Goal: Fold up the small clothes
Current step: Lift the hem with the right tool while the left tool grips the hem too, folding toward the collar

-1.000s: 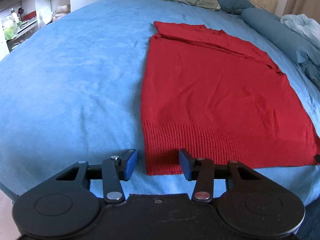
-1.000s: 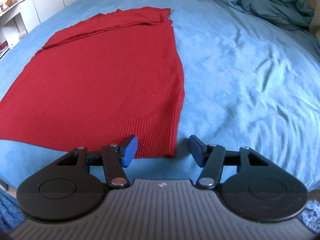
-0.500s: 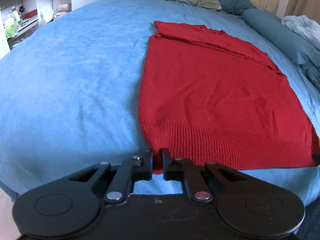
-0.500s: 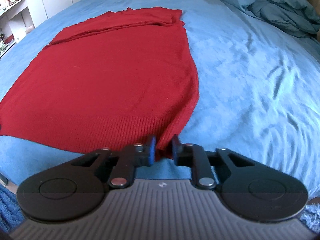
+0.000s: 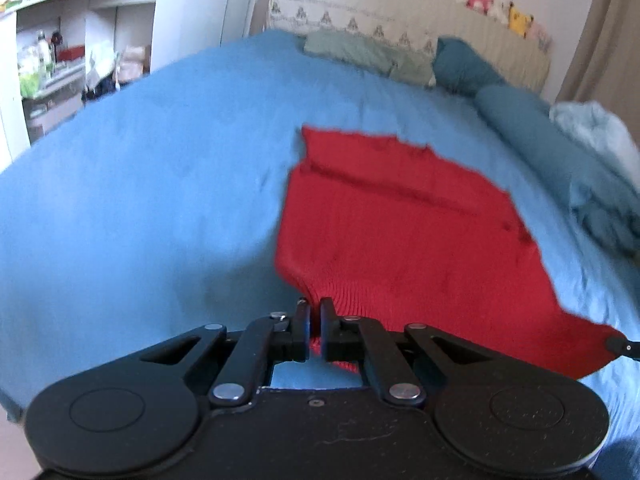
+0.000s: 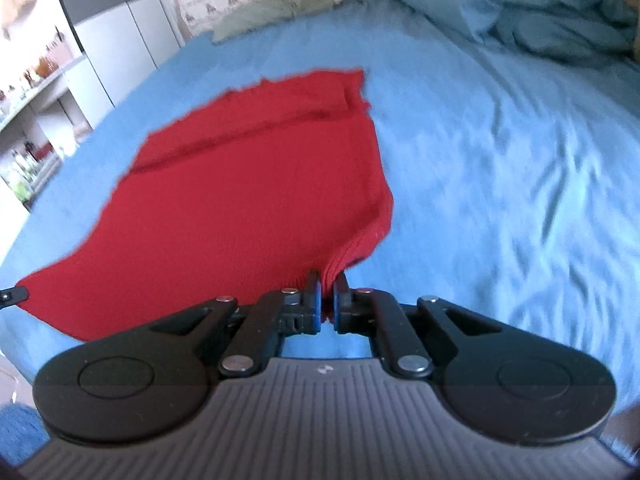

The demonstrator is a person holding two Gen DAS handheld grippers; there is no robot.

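Left wrist cam first: the left gripper [image 5: 315, 320] has its jaws pinched together on the ribbed hem corner of the red sweater [image 5: 400, 232], with a sliver of red knit showing in the narrow gap between the pads. That corner is lifted up off the blue bedspread [image 5: 140, 200], and the rest of the sweater stretches away ahead and to the right of the tongs, the far end lying flat with a folded-over band across it. Way off to the right the other hem corner is pulled up too, and a small dark tip of the other gripper pokes in at the frame edge right beside it. Past the sweater, pillows [image 5: 368, 54] sit against the headboard, a rolled teal blanket [image 5: 540, 140] lies ahead-right, and white shelves [image 5: 60, 52] stand off to the left. Whole shot is a bit blurry.

Right wrist cam: the right gripper [image 6: 327, 298] is likewise clamped shut on the opposite hem corner, the ribbing bunched into little pleats just where it enters the blue pads. From here the sweater [image 6: 248, 192] spreads ahead and to the left of the tongs, its near edge raised above the bedspread [image 6: 500, 180]. A rumpled teal duvet [image 6: 520, 8] sits far ahead on the right.
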